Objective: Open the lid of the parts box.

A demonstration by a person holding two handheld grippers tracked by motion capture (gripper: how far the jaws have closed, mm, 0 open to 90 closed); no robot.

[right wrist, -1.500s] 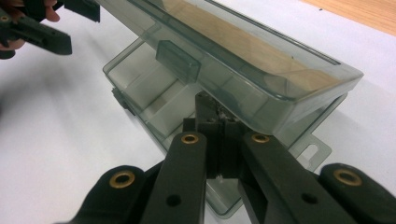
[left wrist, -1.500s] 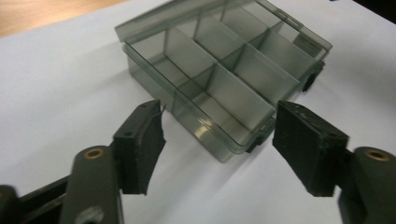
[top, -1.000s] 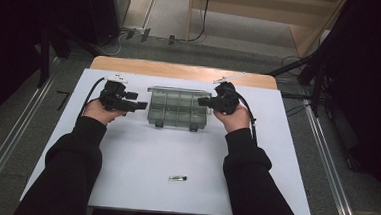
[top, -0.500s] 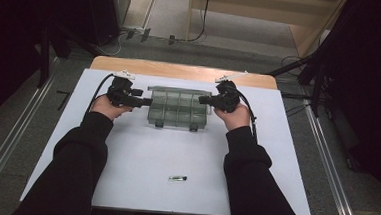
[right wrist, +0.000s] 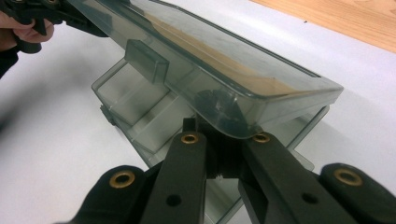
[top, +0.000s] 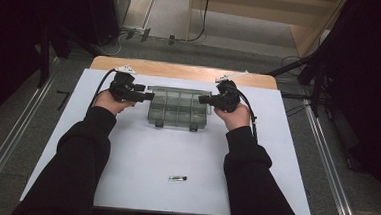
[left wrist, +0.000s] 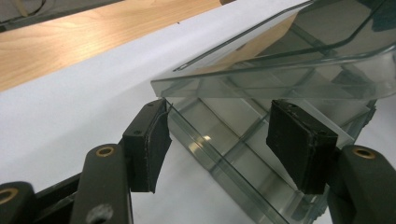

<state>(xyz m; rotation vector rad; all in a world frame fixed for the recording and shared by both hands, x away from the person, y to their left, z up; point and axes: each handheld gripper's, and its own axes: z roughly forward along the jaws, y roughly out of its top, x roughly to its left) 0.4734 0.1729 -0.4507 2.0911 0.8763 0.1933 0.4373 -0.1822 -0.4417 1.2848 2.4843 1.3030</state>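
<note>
My left gripper (top: 146, 96) has slid in to the box (top: 178, 109) mid-table, jaws just narrowing around its end wall under the half-raised lid (left wrist: 289, 70) but not yet pressing, while my right gripper (right wrist: 219, 140) stays pinched shut under the lid's corner, so I can steady the base next.

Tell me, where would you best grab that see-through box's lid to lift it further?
Probably the lid by its thin free edge at a short end, coming in level from the side. It is tilted up off the box, leaving a gap there for a pad. The left tool stands open at that end; the right tool is shut at the other.
</note>
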